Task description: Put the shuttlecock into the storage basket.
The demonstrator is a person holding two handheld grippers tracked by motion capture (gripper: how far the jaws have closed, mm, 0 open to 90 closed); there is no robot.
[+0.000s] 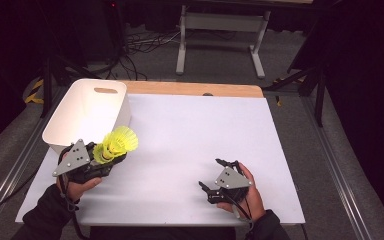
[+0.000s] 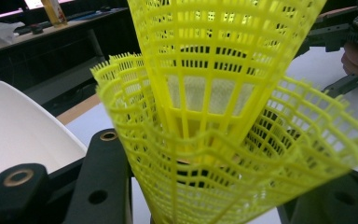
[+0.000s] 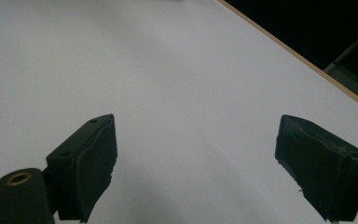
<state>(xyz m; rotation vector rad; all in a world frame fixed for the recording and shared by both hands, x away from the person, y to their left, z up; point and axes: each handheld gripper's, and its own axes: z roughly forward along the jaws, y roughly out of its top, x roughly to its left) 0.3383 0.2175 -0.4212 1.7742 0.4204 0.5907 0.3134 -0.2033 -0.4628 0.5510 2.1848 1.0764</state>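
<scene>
A white sheet point(image 1: 190, 150) covers the table, with a white bin point(image 1: 87, 115) standing at its far left corner. Just in front of the bin, the left gripper point(image 1: 105, 159) has its jaws clamped on nested yellow shuttlecocks point(image 1: 116, 144), held above the sheet. The right gripper point(image 1: 215, 175) rests near the front edge, jaws wide apart with nothing between them.
</scene>
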